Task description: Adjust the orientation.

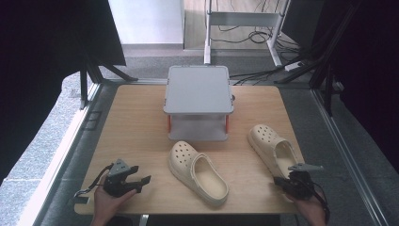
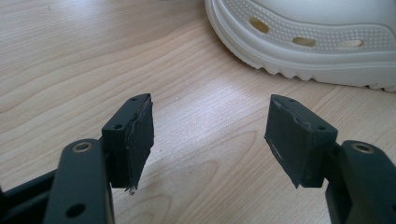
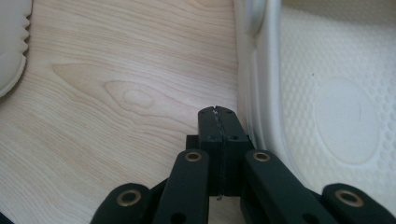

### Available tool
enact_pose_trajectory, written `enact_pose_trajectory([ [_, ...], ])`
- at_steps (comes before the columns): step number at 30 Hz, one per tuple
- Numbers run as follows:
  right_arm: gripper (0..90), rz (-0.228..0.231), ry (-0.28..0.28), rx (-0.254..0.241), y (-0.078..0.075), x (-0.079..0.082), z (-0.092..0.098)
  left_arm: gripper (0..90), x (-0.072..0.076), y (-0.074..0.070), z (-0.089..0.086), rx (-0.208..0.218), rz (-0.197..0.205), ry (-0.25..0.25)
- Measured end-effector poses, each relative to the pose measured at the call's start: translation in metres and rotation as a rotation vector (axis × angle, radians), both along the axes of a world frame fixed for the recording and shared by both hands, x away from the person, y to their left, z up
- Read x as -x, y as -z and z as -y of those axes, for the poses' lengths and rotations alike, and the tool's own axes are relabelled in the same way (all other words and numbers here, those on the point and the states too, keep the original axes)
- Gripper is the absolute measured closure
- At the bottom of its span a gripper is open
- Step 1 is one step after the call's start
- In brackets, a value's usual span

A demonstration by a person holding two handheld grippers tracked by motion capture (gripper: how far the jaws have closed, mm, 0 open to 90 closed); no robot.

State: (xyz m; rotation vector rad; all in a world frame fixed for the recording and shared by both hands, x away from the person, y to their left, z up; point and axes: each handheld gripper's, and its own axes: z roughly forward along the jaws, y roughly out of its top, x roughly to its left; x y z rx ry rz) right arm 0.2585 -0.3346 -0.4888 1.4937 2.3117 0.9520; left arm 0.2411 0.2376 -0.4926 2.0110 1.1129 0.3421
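Cream clog (image 3: pixel 327 93) lies just beside shut right tool (image 3: pixel 218 114).

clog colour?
Cream, both clogs, with holes across the toe. The high view shows it best.

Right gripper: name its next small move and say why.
Probably open the jaws. The right gripper is shut with nothing between its jaws, beside the outer wall of the right clog near its heel, so it cannot take the wall until it opens.
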Motion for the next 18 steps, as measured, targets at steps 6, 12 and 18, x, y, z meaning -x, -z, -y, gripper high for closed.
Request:
enact_pose_trajectory([
  [6, 90.0, -0.002, 0.013, 0.027, -0.001, -0.003, 0.012, 33.3, 0.000, 0.000, 0.001, -0.001, -0.001, 0.000],
  [12, 90.0, -0.004, 0.001, 0.036, -0.002, -0.005, 0.015, 33.2, 0.000, 0.000, 0.001, -0.003, -0.001, 0.003],
  [18, 90.0, -0.014, 0.000, 0.038, -0.002, -0.007, 0.019, 33.2, 0.000, 0.000, 0.001, -0.004, 0.000, 0.003],
])
